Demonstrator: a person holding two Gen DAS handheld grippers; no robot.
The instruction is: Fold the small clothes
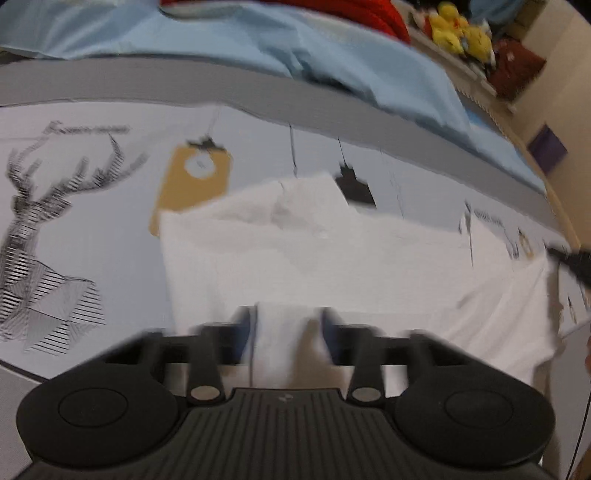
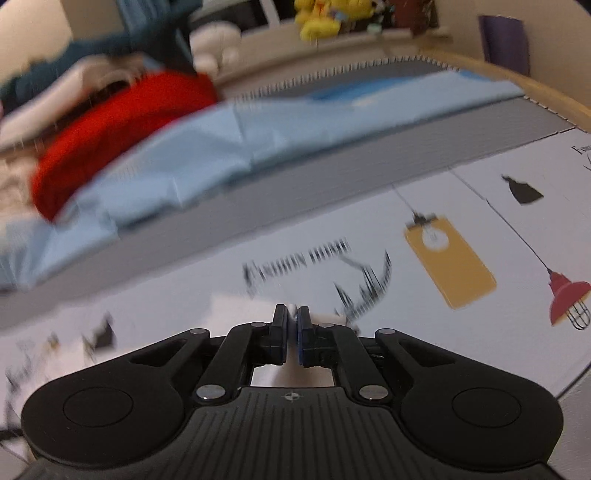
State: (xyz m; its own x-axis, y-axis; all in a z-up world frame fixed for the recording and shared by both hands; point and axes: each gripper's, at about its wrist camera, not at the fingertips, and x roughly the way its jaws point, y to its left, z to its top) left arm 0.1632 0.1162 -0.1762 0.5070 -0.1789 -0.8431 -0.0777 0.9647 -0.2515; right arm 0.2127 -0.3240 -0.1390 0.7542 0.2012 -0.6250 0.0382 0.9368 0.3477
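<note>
Both wrist views blurred; what follows is what can still be made out.

My left gripper (image 1: 286, 332): its two blue-padded fingers (image 1: 245, 332) look apart in this smeared view, with a raised fold of the white garment (image 1: 351, 258) between them. I cannot see the pads pressing on the cloth, but by the opening they are pinched on that fold. The garment lies spread on the printed table cover (image 1: 110, 229), reaching from my fingers away to the right, where a dark shape at the frame edge touches its far corner; too blurred to name.

My right gripper (image 2: 292, 332): jaws nearly together, only a thin sliver between the blue pads, and a bit of white cloth shows in that sliver and just beyond the tips. I take this as clamped on an edge of the same white garment (image 2: 258, 301), which shows only as a small white patch ahead of the fingers.

Surroundings: cover printed with a deer drawing (image 1: 40, 221), a yellow lamp (image 2: 448, 258), a red lamp (image 2: 565, 295) and black lettering. Beyond its grey border lies a light blue cloth (image 2: 221, 140), then a red cloth (image 2: 122, 125). Yellow plush toys (image 1: 458, 31) sit on a ledge behind
</note>
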